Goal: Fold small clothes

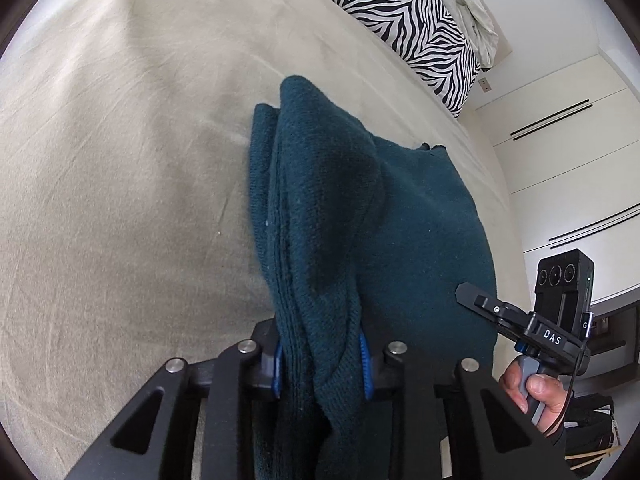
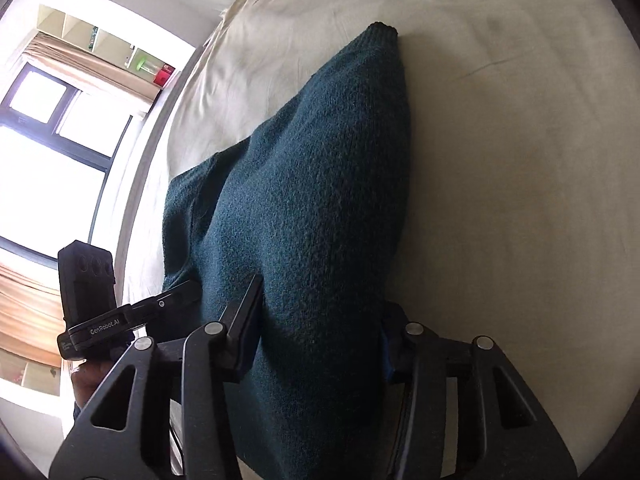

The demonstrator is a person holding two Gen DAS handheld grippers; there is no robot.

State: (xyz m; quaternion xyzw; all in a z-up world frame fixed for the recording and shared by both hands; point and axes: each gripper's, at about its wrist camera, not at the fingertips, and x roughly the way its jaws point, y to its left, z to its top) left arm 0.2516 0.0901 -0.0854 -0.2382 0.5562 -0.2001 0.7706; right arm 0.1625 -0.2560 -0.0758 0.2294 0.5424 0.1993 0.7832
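Observation:
A dark teal knitted garment [image 1: 360,208] lies on the beige bed sheet [image 1: 120,160] and runs up into both grippers. My left gripper [image 1: 322,364] is shut on a bunched edge of it, held between the blue pads [image 1: 366,364]. My right gripper [image 2: 316,340] is shut on the other end of the same garment [image 2: 320,184], which drapes forward from the jaws onto the bed [image 2: 520,160]. The right gripper also shows at the right edge of the left wrist view [image 1: 480,300]. The left gripper shows in the right wrist view [image 2: 176,296].
A zebra-print pillow [image 1: 404,20] lies at the head of the bed, with a pale crumpled cloth [image 1: 472,4] behind it. White wardrobe doors [image 1: 568,160] stand to the right. A window [image 2: 52,152] and shelves [image 2: 120,48] are beyond the bed's left edge.

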